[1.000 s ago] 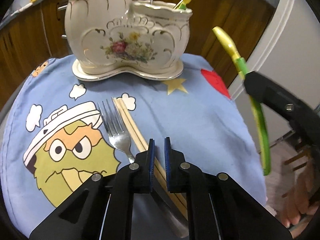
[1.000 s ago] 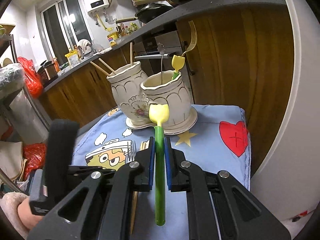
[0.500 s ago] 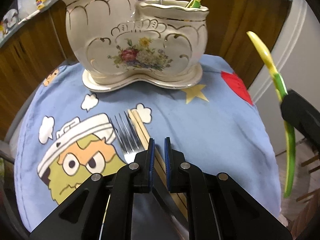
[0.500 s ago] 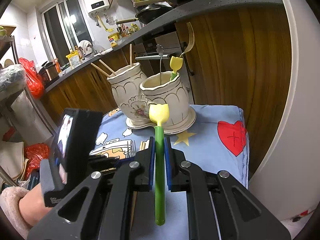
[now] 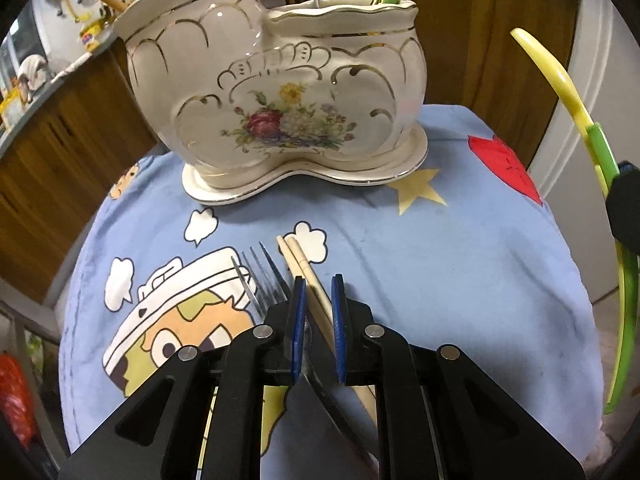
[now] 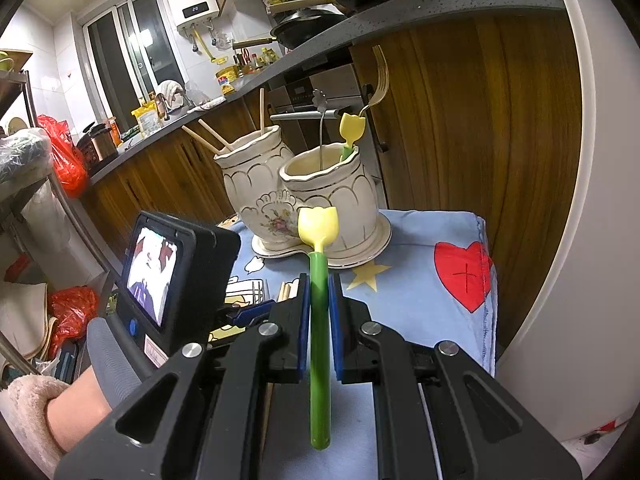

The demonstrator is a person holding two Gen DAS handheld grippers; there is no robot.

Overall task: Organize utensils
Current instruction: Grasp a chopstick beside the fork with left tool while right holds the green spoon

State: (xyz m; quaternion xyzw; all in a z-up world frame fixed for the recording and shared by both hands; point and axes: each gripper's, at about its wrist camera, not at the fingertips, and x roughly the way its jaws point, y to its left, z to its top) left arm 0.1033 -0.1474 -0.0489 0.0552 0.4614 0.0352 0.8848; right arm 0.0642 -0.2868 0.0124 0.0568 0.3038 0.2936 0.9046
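Warm indoor light fell from above; the ceramic holder (image 5: pixel 280 92) beyond the jaws carried a soft glare. Fisheye bending curved everything far from the jaws, with black vignetted corners. Focus stayed fairly sharp.

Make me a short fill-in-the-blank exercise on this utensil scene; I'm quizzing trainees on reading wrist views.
1. The right tool is shut on a utensil with a green handle and a ____ tulip-shaped head.
2. On the blue cloth, a metal fork lies beside a pair of wooden ____.
3. The white ceramic holder has ____ compartments.
4. The red shape printed on the cloth is a ____.

Missing words: yellow; chopsticks; two; heart
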